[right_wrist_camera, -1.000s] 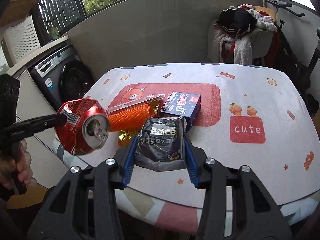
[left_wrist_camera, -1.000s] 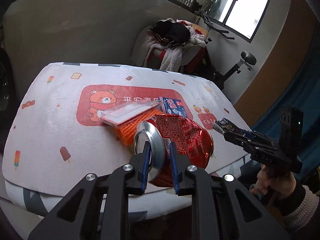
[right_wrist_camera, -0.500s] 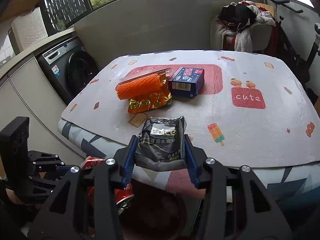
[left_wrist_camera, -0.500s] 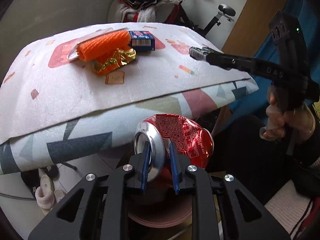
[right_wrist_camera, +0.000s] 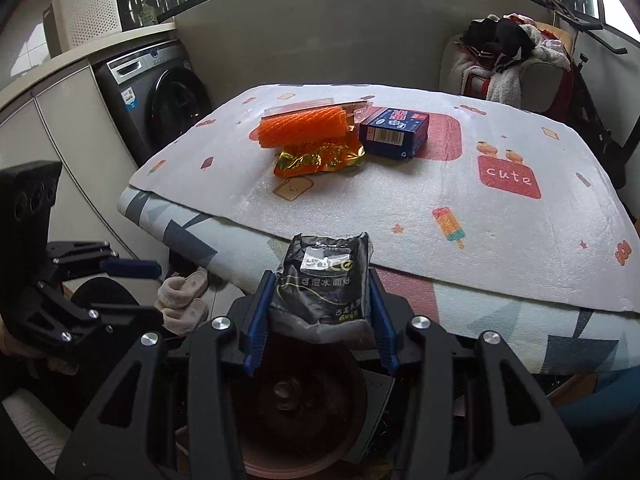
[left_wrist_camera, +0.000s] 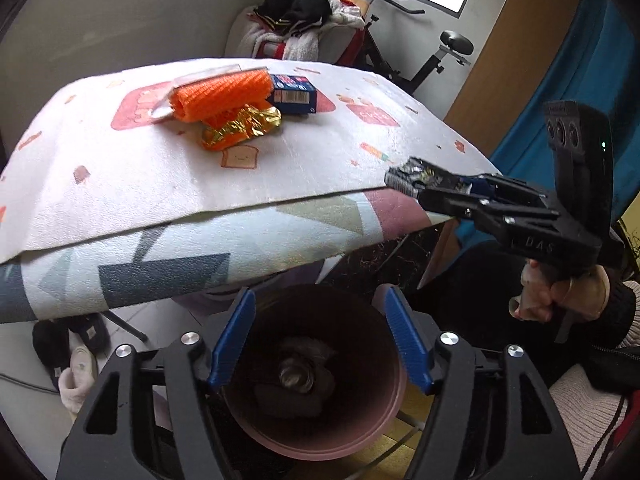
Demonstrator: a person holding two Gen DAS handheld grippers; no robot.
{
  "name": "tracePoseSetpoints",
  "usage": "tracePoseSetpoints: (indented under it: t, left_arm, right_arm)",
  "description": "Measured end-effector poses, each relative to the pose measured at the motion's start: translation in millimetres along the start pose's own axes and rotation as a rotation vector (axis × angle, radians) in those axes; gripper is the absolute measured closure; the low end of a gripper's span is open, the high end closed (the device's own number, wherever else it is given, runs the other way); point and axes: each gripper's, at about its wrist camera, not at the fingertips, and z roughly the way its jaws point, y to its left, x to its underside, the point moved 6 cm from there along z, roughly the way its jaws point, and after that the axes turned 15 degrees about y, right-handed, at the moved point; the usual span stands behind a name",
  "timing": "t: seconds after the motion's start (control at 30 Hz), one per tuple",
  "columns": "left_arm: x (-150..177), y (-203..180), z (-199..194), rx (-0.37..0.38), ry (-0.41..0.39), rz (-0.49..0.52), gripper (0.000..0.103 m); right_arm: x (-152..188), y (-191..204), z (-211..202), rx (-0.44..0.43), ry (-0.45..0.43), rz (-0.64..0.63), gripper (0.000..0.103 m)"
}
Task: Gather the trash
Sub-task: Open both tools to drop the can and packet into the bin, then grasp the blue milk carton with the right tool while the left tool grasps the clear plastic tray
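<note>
My left gripper (left_wrist_camera: 320, 342) is open and empty above a dark pink bin (left_wrist_camera: 360, 432) on the floor by the table's edge. The crushed can (left_wrist_camera: 298, 374) lies at the bin's bottom. My right gripper (right_wrist_camera: 320, 320) is shut on a black wipes packet (right_wrist_camera: 324, 284) and holds it over the same bin (right_wrist_camera: 304, 440); it also shows in the left wrist view (left_wrist_camera: 424, 182). On the table lie an orange foam net (right_wrist_camera: 302, 126), a gold wrapper (right_wrist_camera: 320, 160) and a blue box (right_wrist_camera: 394, 132).
The table (right_wrist_camera: 500, 220) has a white patterned cover. Slippers (right_wrist_camera: 184, 296) lie on the floor under it. A washing machine (right_wrist_camera: 160, 92) stands at the left, a chair piled with clothes (right_wrist_camera: 504, 60) behind, an exercise bike (left_wrist_camera: 440, 52) beyond.
My left gripper opened and let the crushed can drop into the bin. My right gripper moved down and back from the table with the packet, over the bin.
</note>
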Motion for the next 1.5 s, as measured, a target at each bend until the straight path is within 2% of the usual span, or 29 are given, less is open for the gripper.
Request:
tracePoseSetpoints:
  t: [0.17, 0.37, 0.47, 0.67, 0.87, 0.93, 1.0, 1.1, 1.5]
  left_arm:
    - [3.4, 11.2, -26.1, -0.142, -0.132, 0.007, 0.014]
    - [14.6, 17.5, -35.4, -0.289, -0.233, 0.023, 0.009]
    - [17.9, 24.1, -33.8, -0.299, -0.229, -0.007, 0.008]
    - [18.4, 45.1, -35.6, -0.261, -0.231, -0.103, 0.008]
    - [19.3, 43.7, -31.4, -0.269, -0.214, -0.097, 0.008]
    - [19.1, 42.7, -29.3, -0.271, -0.206, -0.092, 0.008]
    - [19.0, 41.9, -28.7, -0.270, -0.202, -0.091, 0.008]
    - [18.8, 43.1, -27.1, -0.264, -0.196, -0.101, 0.008]
    - [18.4, 46.1, -22.9, -0.265, -0.177, -0.110, 0.008]
  right_arm:
    - [10.3, 14.3, 12.4, -0.017, 0.024, -0.041, 0.056]
    - [23.4, 28.6, 30.5, -0.066, 0.079, -0.067, 0.056]
    - [28.1, 35.1, 39.1, -0.056, 0.108, -0.095, 0.056]
    - [32.3, 42.6, 49.5, -0.046, 0.136, -0.126, 0.056]
    - [33.3, 45.9, 53.1, -0.028, 0.145, -0.142, 0.054]
    - [33.6, 45.6, 54.9, -0.020, 0.152, -0.141, 0.049]
    - [33.0, 44.6, 54.9, -0.004, 0.145, -0.136, 0.025]
    - [31.2, 40.1, 52.5, 0.014, 0.127, -0.118, 0.009]
    - [25.3, 7.3, 51.7, 0.039, 0.106, 0.037, 0.006]
